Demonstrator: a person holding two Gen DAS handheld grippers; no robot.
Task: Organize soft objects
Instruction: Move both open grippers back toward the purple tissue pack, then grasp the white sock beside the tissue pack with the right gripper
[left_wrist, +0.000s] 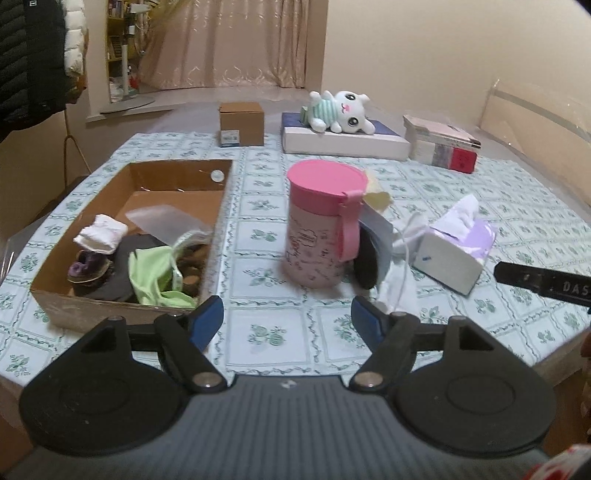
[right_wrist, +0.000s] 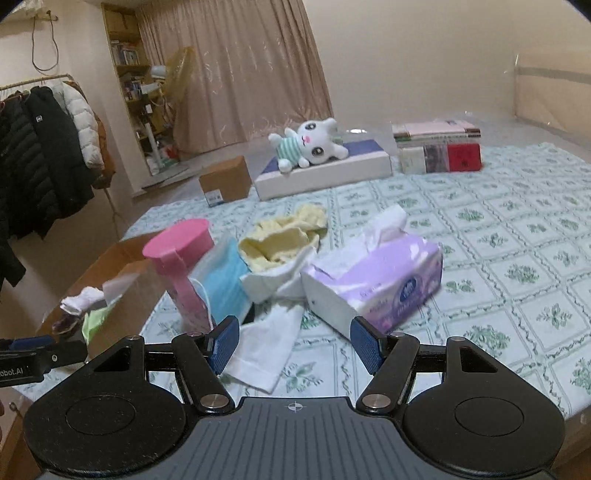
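- The left gripper (left_wrist: 287, 317) stands wide with nothing between its blue pads, above the tablecloth just beside the open brown cardboard box (left_wrist: 74, 295) that already holds a light green cloth (left_wrist: 155, 273) and other soft items.
- The right gripper (right_wrist: 294, 343) is also spread and empty, over a thin white cloth (right_wrist: 266, 350) lying flat near the purple tissue pack (right_wrist: 384, 280).
- That cloth looks light and limp; pinching a raised fold or edge should lift it best.

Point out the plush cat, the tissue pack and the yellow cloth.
plush cat (right_wrist: 314, 142): right wrist view, on its face.
tissue pack (right_wrist: 388, 273): right wrist view, purple top.
yellow cloth (right_wrist: 284, 240): right wrist view, its middle folds.
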